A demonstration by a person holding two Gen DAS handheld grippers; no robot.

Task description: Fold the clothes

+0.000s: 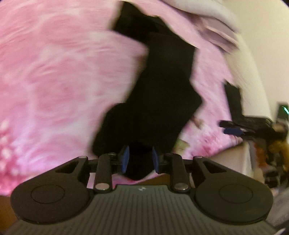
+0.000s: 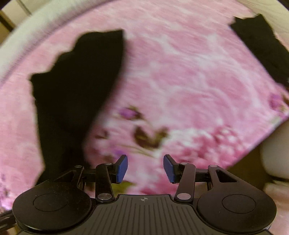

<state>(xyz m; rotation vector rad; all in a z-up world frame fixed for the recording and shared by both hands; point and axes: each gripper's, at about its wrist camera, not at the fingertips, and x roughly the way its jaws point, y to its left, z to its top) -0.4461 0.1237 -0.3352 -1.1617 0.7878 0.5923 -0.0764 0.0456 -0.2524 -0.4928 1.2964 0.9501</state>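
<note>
A black garment [image 1: 162,86] lies crumpled on a pink floral bedspread [image 1: 54,72], running from the far side down to my left gripper [image 1: 140,159]. That gripper's blue pads [image 1: 125,159] are closed in on the garment's near end, and cloth fills the gap between them. At the left of the right wrist view the same dark garment [image 2: 77,81] lies on the bedspread [image 2: 180,72]. My right gripper [image 2: 145,169] hovers open over bare bedspread, beside the cloth and not touching it. From the left wrist view the right gripper [image 1: 233,127] shows at the bed's right edge. Both views are motion-blurred.
A second piece of black cloth [image 2: 261,45] lies at the far right of the bed, also visible as black cloth [image 1: 233,101]. White bedding [image 1: 198,12] is bunched at the far end. A pale rounded object [image 2: 274,159] and floor clutter [image 1: 278,141] lie beyond the bed's edge.
</note>
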